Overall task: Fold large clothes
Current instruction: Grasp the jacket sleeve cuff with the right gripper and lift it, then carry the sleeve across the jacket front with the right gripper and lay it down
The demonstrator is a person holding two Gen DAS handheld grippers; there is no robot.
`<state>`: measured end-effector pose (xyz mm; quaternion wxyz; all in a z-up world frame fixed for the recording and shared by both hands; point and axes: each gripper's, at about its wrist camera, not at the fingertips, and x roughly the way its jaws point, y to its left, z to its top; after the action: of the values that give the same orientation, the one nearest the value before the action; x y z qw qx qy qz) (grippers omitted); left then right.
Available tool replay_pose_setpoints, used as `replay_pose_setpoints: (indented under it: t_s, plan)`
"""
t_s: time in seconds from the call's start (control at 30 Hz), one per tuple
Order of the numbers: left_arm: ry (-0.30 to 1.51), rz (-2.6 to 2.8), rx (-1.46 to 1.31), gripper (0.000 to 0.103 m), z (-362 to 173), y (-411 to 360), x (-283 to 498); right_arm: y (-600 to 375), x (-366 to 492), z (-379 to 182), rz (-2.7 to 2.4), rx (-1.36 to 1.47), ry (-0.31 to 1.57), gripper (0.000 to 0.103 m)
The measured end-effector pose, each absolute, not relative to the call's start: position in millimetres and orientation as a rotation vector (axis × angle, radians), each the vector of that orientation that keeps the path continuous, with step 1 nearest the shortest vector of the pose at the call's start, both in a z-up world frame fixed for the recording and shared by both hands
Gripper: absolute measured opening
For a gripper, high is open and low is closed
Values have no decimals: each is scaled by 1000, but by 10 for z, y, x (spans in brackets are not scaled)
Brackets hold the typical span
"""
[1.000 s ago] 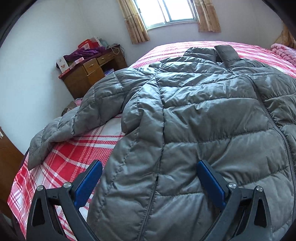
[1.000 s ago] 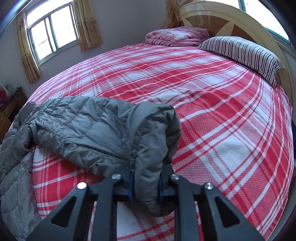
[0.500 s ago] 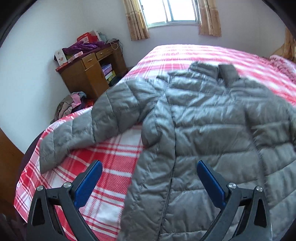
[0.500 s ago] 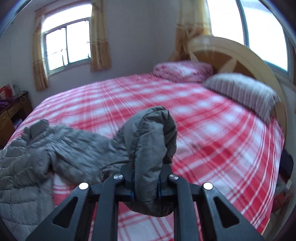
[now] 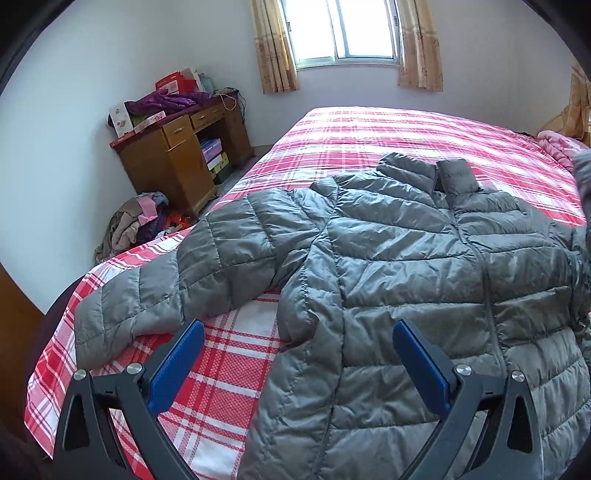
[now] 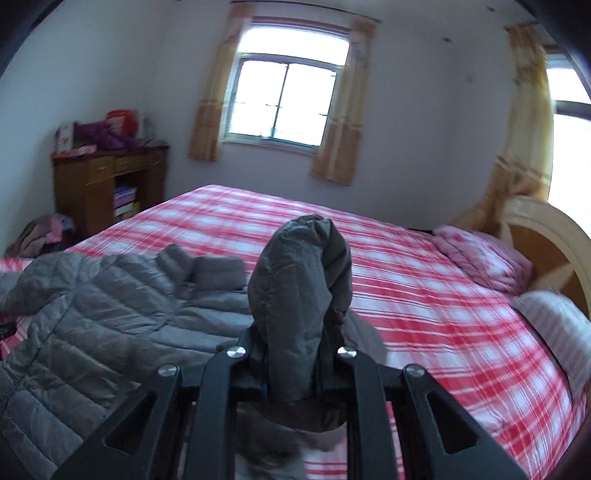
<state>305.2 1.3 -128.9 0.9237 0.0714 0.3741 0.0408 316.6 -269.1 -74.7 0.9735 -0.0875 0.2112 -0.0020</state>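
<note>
A white-walled bedroom is filling both views, with a curtained window (image 5: 347,33) glowing at the far wall and a wide bed under a red-and-white plaid sheet (image 5: 388,129) taking up most of the floor. In the corner, a brown wooden desk (image 5: 173,155) is carrying a purple bundle and some boxes, and a heap of mixed clothes (image 5: 136,221) is lying on the floor beside it. A pink folded blanket (image 6: 484,258) and a striped pillow (image 6: 554,317) are sitting near the cream wooden headboard (image 6: 550,236).

The grey quilted puffer jacket (image 5: 406,266) is lying face up on the bed, zipped, collar pointing toward the window. Its one sleeve is stretching out flat across the plaid sheet toward the bed's edge on the desk side.

The left gripper (image 5: 297,363) is hovering above the jacket's lower hem, jaws spread wide apart with the blue pads (image 5: 177,365) gripping nothing.

The right gripper (image 6: 291,365) is clamping the other grey sleeve (image 6: 299,280), jaws pressed tight on the fabric. That sleeve is standing up out of the jaws in a rounded hump, raised above the jacket's body, with its cuff hanging down below the jaws. The right wrist view is blurring at its edges.
</note>
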Motion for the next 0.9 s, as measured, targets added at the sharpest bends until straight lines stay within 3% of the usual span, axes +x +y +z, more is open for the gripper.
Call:
replay_pose_setpoints:
  t_s: [0.3,0.37,0.4,0.43,0.5,0.7,0.9]
  plan:
    - [803,156,137,102,-1485,220,3231,-1741,3479,-1630,144,-268,544,19]
    - [817,164,137,102,-1527,234,3256,-1659,3559,-1793,170,-270,595,24]
    - [819,172,141,102,-1535,235,3256,-1628,3602,-1851,184,-274,617,32]
    - [819,179,148,102,-1538,232,3259,-1597,3599,-1874,194,-274,627,56]
    - [815,205,151,102,-1524,234,3273,-1575,3548,-1867,248,-256,640,87]
    - [804,248,92,102,-1352,211,3303,-1496,3036,-1612,336,-343,581,88]
    - [778,153,129,102,-1204,-456,3327,-1954,2929,-1530,208,-273,554,88]
